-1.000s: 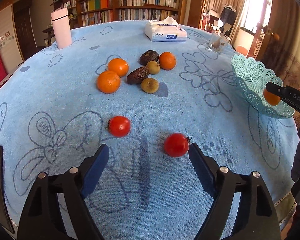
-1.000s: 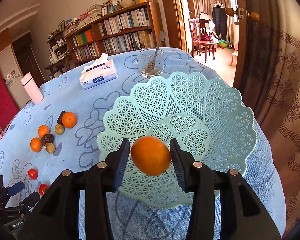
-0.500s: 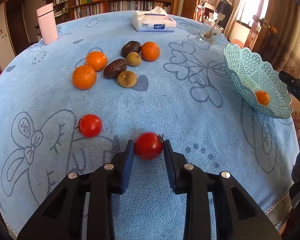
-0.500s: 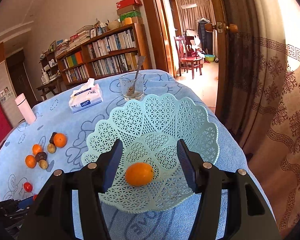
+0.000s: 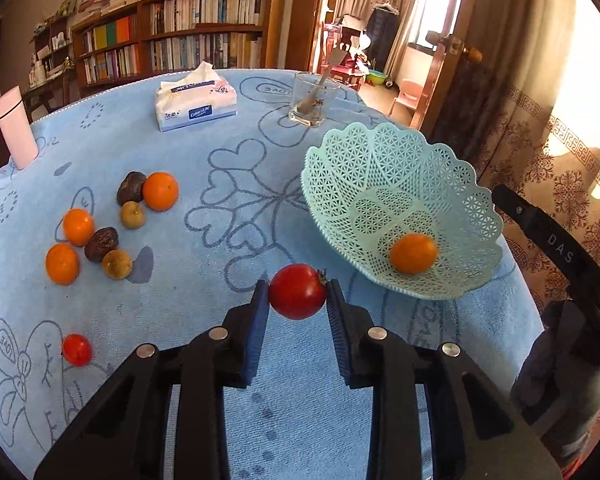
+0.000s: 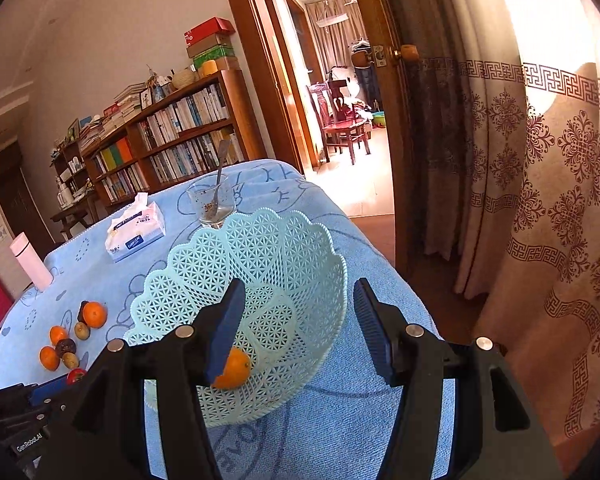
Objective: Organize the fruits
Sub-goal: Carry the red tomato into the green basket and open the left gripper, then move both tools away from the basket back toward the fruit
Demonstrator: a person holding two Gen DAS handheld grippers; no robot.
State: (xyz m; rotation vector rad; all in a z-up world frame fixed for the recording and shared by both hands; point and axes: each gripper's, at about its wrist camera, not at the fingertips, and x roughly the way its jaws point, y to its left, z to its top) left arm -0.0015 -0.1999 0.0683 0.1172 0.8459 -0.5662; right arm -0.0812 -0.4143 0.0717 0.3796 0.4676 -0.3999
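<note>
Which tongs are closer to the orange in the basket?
Right. The right tongs hang open just above the orange in the basket. The left tongs, gripping a tomato, sit beside the basket.

Half-seen things on the table

The right gripper's finger (image 6: 224,328) covered part of the orange (image 6: 236,368) in the basket (image 6: 300,248); the tomato (image 6: 76,375) showed only partly behind the left gripper (image 6: 40,392).

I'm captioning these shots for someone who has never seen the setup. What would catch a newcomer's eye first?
First, the red tomato pinched in the left gripper, front and centre above the blue tablecloth. Next, the mint lattice basket to its right, holding one orange, with the open, empty right gripper near it. Then the cluster of oranges and brown fruits at the left.
</note>
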